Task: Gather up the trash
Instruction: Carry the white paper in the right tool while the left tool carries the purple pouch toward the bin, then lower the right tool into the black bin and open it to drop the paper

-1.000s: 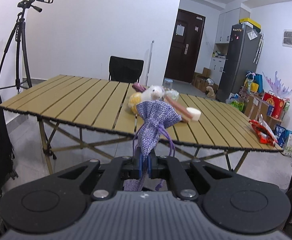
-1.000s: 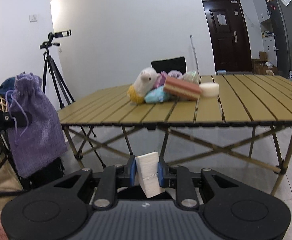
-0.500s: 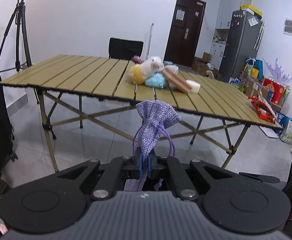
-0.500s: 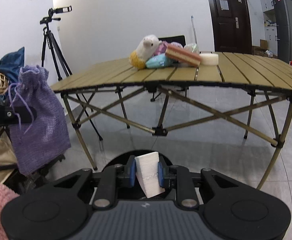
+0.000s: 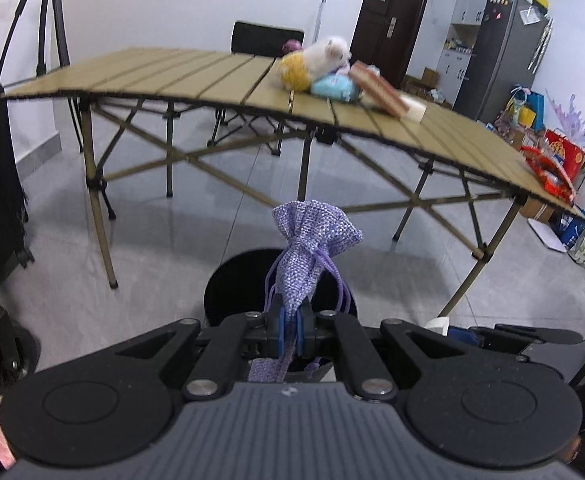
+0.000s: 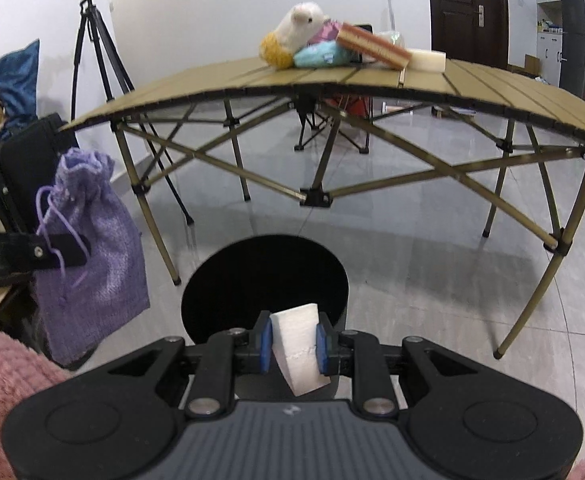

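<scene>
Trash sits clamped in both tools as we look down at a round black bin (image 6: 264, 280) standing on the grey tiled floor (image 6: 412, 248) in front of the folding table. Our left gripper (image 5: 288, 330) has its jaws pinched nearly together on the neck of a purple drawstring pouch (image 5: 312, 240), whose gathered mouth sticks up above the blue pads while its cords dangle beside them; from the right wrist view the pouch (image 6: 92, 252) hangs off to the left of the bin, apart from it. Our right gripper (image 6: 294, 344) has its jaws closed on a white foam wedge (image 6: 298, 344), tilted between the pads, just over the near rim of the bin. On the slatted surface (image 6: 472, 80) behind, a white plush toy (image 6: 300, 24) lies on a heap with a pale blue packet (image 6: 320, 56), a striped sponge block (image 6: 372, 46) and a white foam block (image 6: 426, 60). A pink fuzzy sleeve (image 6: 8, 360) shows at the lower left.
</scene>
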Motion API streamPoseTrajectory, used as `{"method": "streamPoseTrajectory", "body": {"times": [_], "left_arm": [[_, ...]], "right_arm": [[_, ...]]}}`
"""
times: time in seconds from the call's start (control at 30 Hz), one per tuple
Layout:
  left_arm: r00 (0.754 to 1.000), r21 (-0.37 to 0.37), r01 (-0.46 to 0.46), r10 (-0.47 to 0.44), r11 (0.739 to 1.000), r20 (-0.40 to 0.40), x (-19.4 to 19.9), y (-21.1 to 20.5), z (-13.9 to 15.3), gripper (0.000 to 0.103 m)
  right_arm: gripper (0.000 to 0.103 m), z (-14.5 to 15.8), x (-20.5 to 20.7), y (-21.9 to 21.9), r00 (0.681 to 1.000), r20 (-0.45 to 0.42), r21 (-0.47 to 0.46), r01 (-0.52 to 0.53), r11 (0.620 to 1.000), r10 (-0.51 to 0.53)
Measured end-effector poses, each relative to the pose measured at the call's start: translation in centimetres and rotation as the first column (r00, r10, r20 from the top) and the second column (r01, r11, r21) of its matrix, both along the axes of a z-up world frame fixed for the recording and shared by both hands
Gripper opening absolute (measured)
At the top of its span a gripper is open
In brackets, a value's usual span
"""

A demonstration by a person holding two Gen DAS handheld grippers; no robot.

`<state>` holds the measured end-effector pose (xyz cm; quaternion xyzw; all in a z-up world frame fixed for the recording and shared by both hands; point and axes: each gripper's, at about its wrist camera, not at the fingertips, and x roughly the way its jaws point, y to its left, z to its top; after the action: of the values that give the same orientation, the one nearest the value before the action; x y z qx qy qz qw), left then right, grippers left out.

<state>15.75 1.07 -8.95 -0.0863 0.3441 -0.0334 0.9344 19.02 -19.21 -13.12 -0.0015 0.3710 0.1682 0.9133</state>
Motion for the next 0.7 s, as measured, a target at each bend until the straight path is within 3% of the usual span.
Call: {"method": "streamPoseTrajectory", "body": {"times": [0.43,0.7], "left_arm": [[0.993,-0.003,-0.047,0.046,0.999,-0.11,1.2,1.7,-4.7,0.006],[0.985,-0.011,-0.083,0.08,0.996,-0.152,1.7,3.0,-5.5,0.006]], "right_arm": [[0.021,-3.5,1.1,1.5,0.992,-0.125,-0.094,-0.013,0.995,0.001],[0.021,-4.3,1.9,1.8,0.985,-0.172,-0.106,-0.002,0.994,-0.016]]}}
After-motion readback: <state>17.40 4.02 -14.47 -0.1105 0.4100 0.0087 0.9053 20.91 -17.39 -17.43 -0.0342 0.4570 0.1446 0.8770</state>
